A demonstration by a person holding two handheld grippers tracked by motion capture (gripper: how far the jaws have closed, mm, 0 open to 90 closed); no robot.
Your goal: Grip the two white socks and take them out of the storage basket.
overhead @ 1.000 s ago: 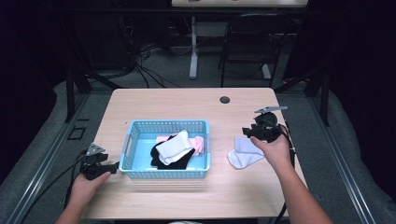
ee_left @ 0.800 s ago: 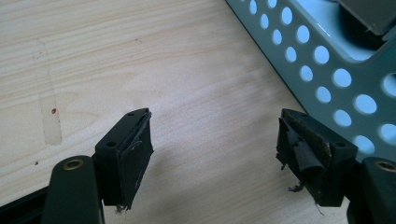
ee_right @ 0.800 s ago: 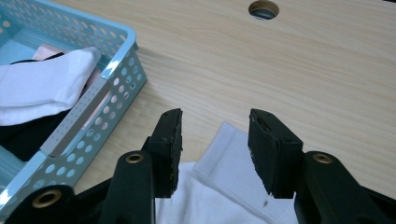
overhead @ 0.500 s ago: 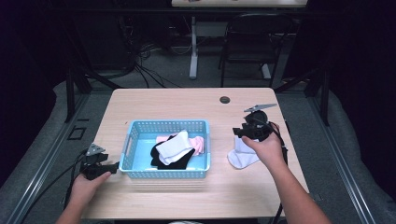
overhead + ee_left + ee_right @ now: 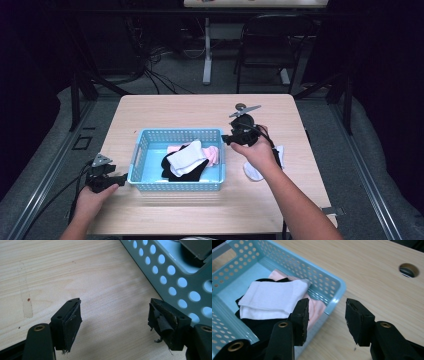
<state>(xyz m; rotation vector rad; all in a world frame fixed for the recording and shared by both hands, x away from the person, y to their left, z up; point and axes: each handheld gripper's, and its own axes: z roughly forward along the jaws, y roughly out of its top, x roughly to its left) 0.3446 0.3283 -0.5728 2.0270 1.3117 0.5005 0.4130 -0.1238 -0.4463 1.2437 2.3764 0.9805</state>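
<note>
A light blue perforated basket point(image 5: 175, 186) sits mid-table and holds a folded white sock point(image 5: 187, 157) on top of a black sock point(image 5: 192, 174) and a pink sock point(image 5: 214, 154). My right gripper point(image 5: 226, 140) hovers at the basket's right rim, open and empty. In the right gripper view the right gripper point(image 5: 327, 320) has its jaws either side of the basket's wall point(image 5: 329, 287), near the white sock point(image 5: 274, 297) and the pink sock point(image 5: 317, 307). Another white sock point(image 5: 252, 172) lies on the table, partly under the right hand. My left gripper point(image 5: 121, 178) rests open by the basket's front left corner; the left gripper point(image 5: 115, 322) holds nothing.
A round cable hole point(image 5: 240, 106) is set in the wooden table point(image 5: 165, 112) behind the right gripper, the same hole point(image 5: 409, 270) showing in the right gripper view. A black chair point(image 5: 265, 45) and floor cables lie beyond the table's far edge.
My right gripper has moved left, from above the white sock on the table to the basket's right rim. The left gripper has stayed put.
</note>
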